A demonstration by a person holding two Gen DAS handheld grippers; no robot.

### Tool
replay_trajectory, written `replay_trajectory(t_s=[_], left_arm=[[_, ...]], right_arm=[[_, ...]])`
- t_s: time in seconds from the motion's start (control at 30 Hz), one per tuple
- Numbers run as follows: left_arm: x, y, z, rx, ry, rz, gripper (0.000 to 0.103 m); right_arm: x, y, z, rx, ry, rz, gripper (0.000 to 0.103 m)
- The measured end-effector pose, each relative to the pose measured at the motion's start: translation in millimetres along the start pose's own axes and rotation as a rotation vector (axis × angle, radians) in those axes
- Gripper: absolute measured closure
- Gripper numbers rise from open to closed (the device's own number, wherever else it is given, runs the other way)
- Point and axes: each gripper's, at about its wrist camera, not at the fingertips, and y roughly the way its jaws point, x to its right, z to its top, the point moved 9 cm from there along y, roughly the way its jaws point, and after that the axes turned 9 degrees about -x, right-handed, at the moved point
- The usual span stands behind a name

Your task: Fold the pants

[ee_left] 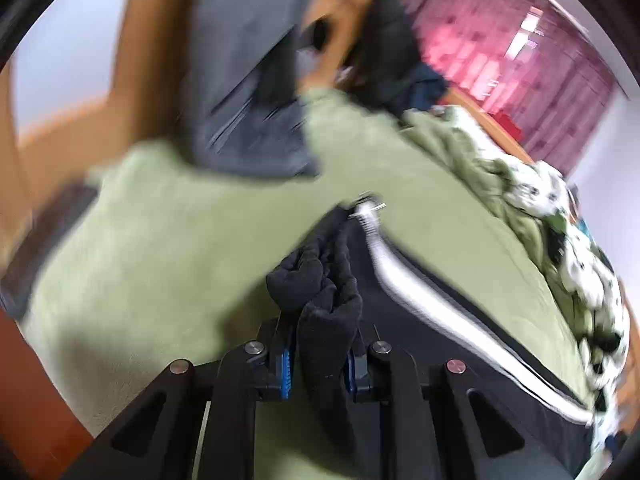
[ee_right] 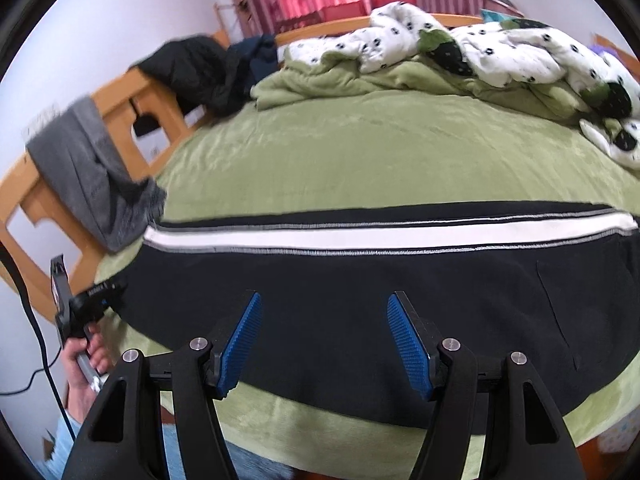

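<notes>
The black pants [ee_right: 360,280] are spread along the bed's [ee_right: 360,152] near edge. One end is pinched in the left hand-held gripper [ee_left: 318,364], apparently for folding over; the right hand-held gripper [ee_right: 324,344] hovers open, empty.

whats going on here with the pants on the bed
A person is folding black pants with a white side stripe laid flat on a green bedspread. The left tool is clamped on a bunched end of the fabric. The right tool hangs open above the pants, gripping nothing yet.
</notes>
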Motion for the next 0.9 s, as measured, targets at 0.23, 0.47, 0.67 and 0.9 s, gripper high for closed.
replay_trajectory(t_s=[0.23,0.47,0.67,0.9], left_arm=[[175.9,-64.6,-14.1,0.051,0.336,-0.14,0.086],[325.8,-38.9,-113.8,-0.116,0.567,-0.299,0.086],[354.0,28.5,-197.9,-0.421,0.562,-0.357,0.085],[333.6,26.5,-226.6,-0.505,0.734,-0.352,0.042]], right_arm=[[31.1,-40.4,3.1,0.074,-0.007,-0.041,0.038],[96.1,-77.4,-23.3,0.1,0.037,-0.173,0.038],[152.9,-87.6,-57.9,0.052,0.166,-0.124,0.038],[169.9,-63.8,-53.5,0.007,0.182,-0.103,0.038]])
